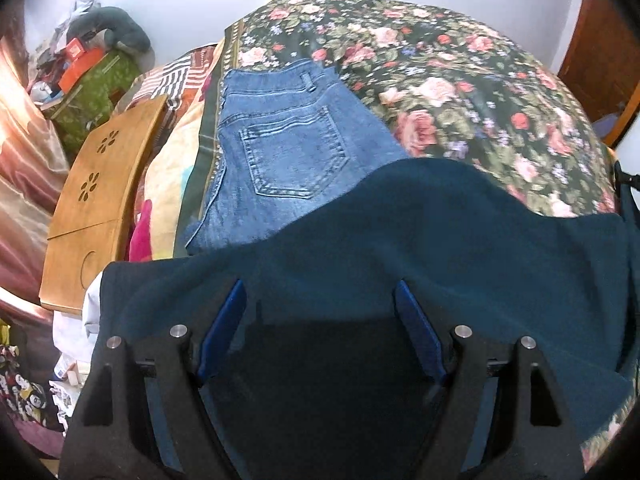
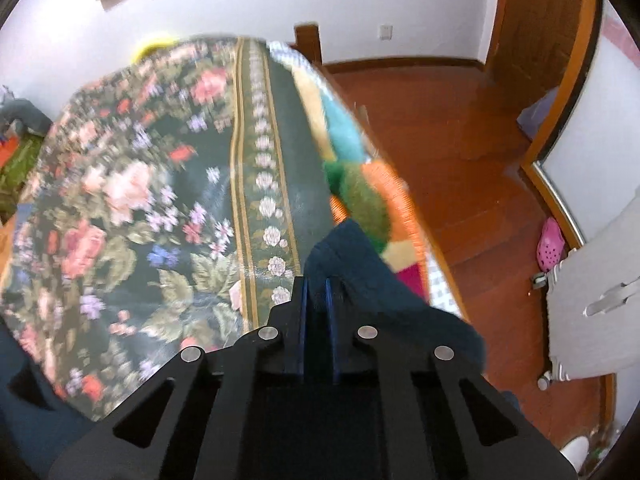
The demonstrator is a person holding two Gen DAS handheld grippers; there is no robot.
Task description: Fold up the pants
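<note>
Dark teal pants (image 1: 440,232) lie spread across the near part of the floral bedspread (image 1: 440,80), just in front of my left gripper (image 1: 320,300). The left gripper is open, its blue pads (image 1: 224,320) wide apart over the cloth with nothing between them. In the right wrist view my right gripper (image 2: 316,292) is shut on a fold of the same teal pants (image 2: 360,272), held at the bed's right edge. The cloth hangs down to the right of the fingers. Folded blue jeans (image 1: 288,152) lie farther back on the bed.
A wooden lap table (image 1: 100,200) leans at the left of the bed beside piled clutter (image 1: 80,64). Patchwork bedding (image 2: 360,184) edges the bed's right side. Wooden floor (image 2: 460,140), a door (image 2: 532,20) and a pink shoe (image 2: 552,246) lie to the right.
</note>
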